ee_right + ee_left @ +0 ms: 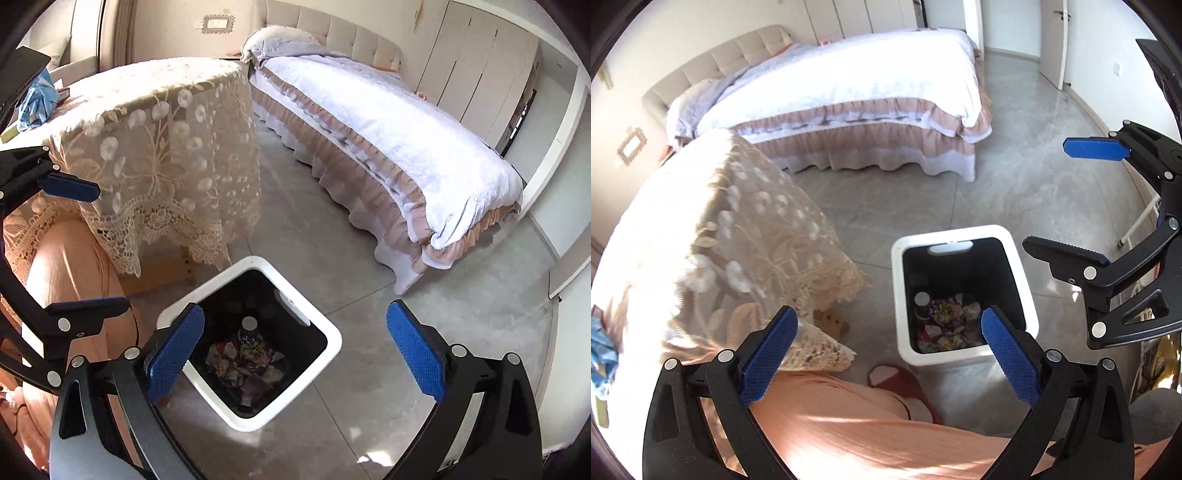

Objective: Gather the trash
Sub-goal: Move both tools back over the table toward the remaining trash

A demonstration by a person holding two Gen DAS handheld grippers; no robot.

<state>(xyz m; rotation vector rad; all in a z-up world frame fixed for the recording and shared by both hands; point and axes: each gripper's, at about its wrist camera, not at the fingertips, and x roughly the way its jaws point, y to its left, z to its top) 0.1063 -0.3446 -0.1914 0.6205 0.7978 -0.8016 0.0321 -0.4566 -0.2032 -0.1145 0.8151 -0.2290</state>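
A white square trash bin with a black inside stands on the grey floor; crumpled wrappers lie at its bottom. It also shows in the right wrist view, with the wrappers inside. My left gripper is open and empty, above the bin's near left side. My right gripper is open and empty, above the bin's right rim. The right gripper also shows in the left wrist view, open. The left gripper also shows in the right wrist view, open.
A table under a lace cloth stands left of the bin, with a blue crumpled thing on top. A bed fills the back. The person's legs in peach cloth and a red slipper are near the bin.
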